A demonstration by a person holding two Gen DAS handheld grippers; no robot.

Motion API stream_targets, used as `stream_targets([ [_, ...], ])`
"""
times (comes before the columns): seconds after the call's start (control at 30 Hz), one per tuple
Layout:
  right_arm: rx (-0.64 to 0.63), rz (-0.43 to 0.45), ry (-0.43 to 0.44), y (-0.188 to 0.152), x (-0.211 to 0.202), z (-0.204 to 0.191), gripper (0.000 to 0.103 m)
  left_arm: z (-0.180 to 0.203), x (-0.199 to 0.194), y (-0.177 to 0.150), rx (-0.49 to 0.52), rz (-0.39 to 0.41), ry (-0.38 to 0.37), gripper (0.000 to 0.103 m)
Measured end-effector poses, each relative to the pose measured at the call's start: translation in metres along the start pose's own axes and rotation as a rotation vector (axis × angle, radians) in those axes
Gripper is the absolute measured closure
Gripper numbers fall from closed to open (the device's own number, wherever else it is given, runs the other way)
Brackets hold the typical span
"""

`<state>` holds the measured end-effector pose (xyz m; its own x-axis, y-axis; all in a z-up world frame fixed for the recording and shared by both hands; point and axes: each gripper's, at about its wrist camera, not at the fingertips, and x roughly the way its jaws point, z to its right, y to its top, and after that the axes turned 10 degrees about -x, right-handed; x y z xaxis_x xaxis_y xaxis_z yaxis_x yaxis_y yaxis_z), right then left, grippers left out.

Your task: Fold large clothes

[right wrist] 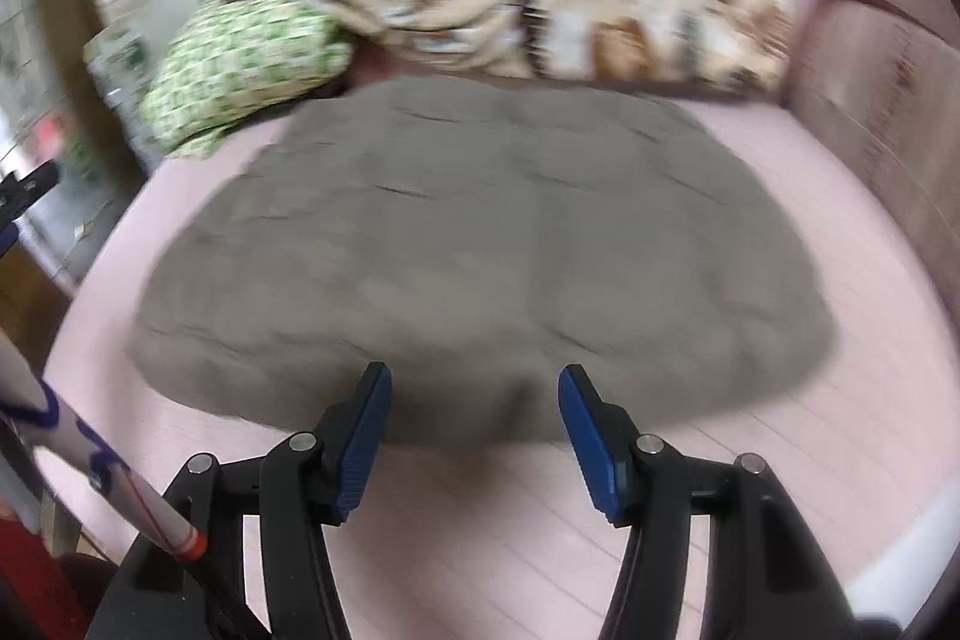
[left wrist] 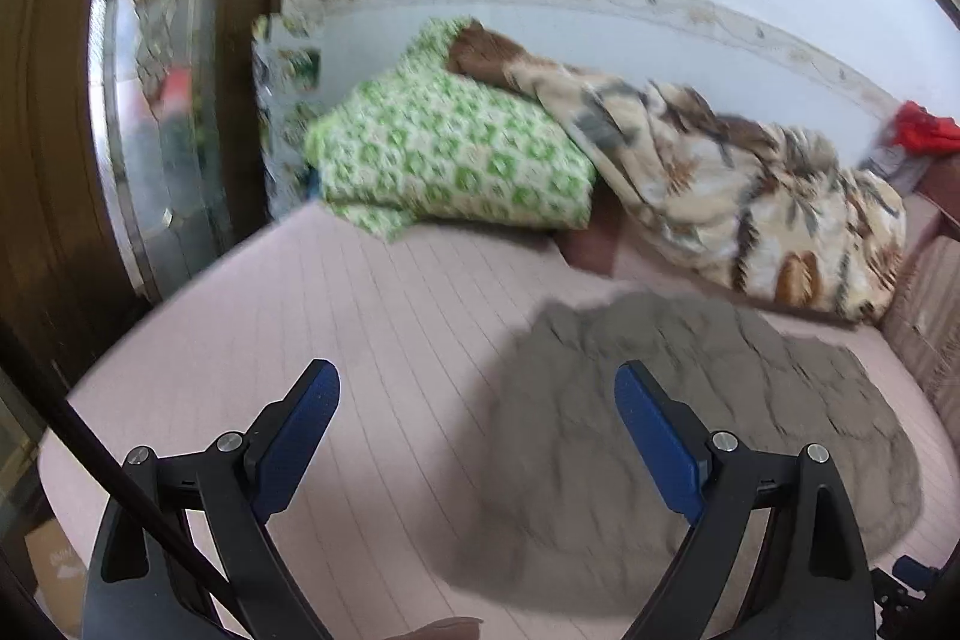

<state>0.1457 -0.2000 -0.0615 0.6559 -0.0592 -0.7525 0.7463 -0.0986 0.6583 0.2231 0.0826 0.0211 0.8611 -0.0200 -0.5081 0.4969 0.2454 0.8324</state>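
A large grey garment [right wrist: 480,244] lies spread flat on the pink striped bed [right wrist: 750,490]. In the left wrist view the garment [left wrist: 690,430] lies to the right, on the bed [left wrist: 312,340]. My left gripper [left wrist: 477,394] is open and empty, above the bed at the garment's left edge. My right gripper [right wrist: 474,394] is open and empty, just above the garment's near edge. Both views are blurred by motion.
A green patterned pillow [left wrist: 444,148] and a brown floral blanket [left wrist: 750,208] lie along the wall at the back of the bed. A red item [left wrist: 924,130] sits by the headboard at the right. A wooden door frame [left wrist: 54,160] stands at the left.
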Motion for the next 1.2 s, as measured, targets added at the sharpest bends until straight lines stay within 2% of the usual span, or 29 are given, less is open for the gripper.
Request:
stream_targets([
  [0.13,0.057,-0.017,-0.071,-0.038,-0.016,0.034,0.04,0.012,-0.012,-0.035,0.009,-0.111,-0.027,0.011],
  [0.27,0.086,-0.02,-0.094,-0.066,-0.026,0.053,0.039,0.028,-0.034,-0.075,0.05,-0.198,-0.016,0.011],
  [0.43,0.107,-0.015,-0.101,-0.084,-0.031,0.062,0.037,0.042,-0.066,-0.129,0.076,-0.299,-0.022,0.011],
  [0.57,0.093,0.0,-0.11,-0.096,-0.038,0.062,0.033,0.052,-0.08,-0.154,0.086,-0.367,-0.031,0.011],
  [0.9,0.091,0.036,-0.154,-0.115,-0.056,0.07,0.029,0.069,-0.106,-0.165,0.144,-0.333,0.006,0.011],
  [1.2,0.059,0.024,-0.163,-0.119,-0.055,0.062,0.027,0.065,-0.108,-0.169,0.141,-0.354,0.012,0.011],
])
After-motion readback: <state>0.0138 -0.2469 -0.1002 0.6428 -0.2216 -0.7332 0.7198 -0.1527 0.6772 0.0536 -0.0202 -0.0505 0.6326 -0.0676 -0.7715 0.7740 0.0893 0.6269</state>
